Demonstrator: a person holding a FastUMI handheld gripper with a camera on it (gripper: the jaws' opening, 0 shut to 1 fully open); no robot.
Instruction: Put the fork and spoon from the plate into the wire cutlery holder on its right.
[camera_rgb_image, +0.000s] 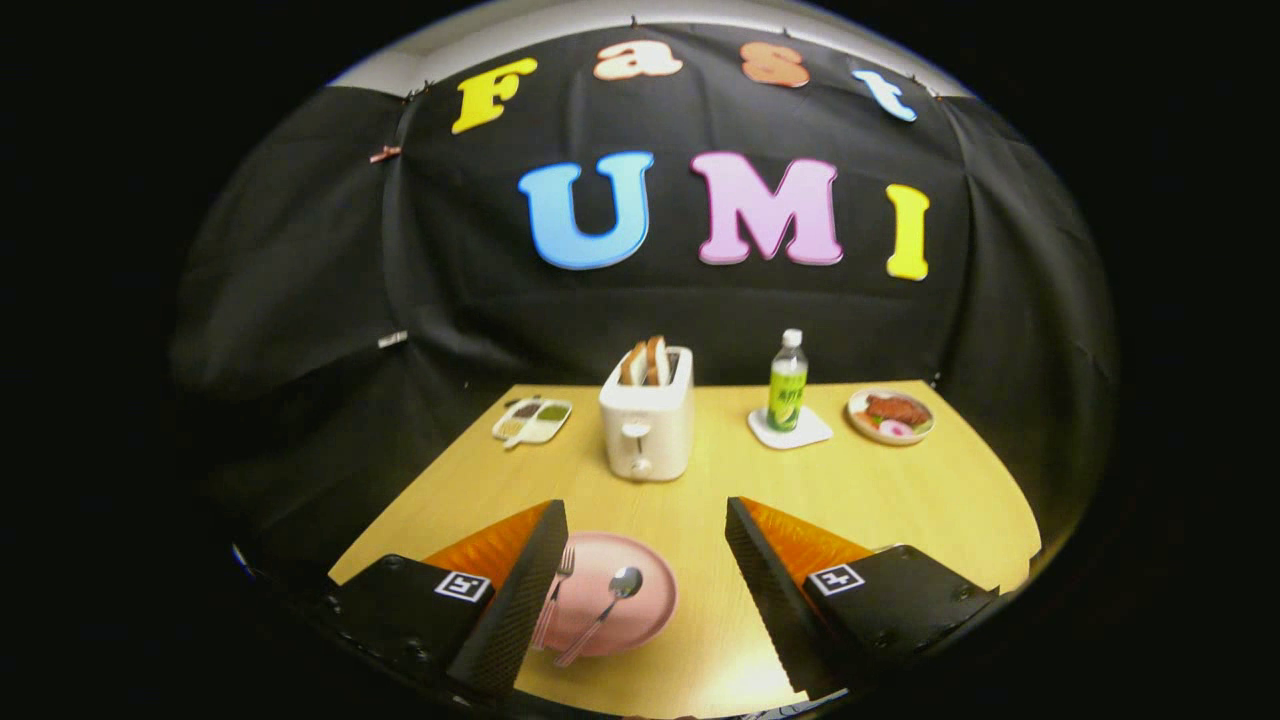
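Pale yellow wood makes up the table (860, 490), the largest thing here, and most of its top lies bare around the gripper (645, 520). Its far edge meets the black cloth wall, and its right edge curves away just beyond the right finger, so there is plenty of room to travel forward and to the right before the surface runs out.

Beyond the fingers stands a white toaster (647, 425) with bread slices in its slots, near the middle of the far side. To its right a green-labelled bottle (787, 385) sits upright on a white coaster (790, 430), with a small dish of food (891, 416) further right. A little divided tray (532, 420) lies at the far left.

The pink plate (640, 600) rests between the fingers, close against the left one. On it lie the fork (553, 597), partly hidden along the left finger's inner face, and the spoon (603, 615), angled with its bowl toward the toaster. Both seem untouched, so I judge the task not yet begun: neither piece has been lifted.

The jaws stand spread wide and hold nothing. The wire cutlery holder I cannot make out; it may sit behind the right finger, so the first move should be cautious there.
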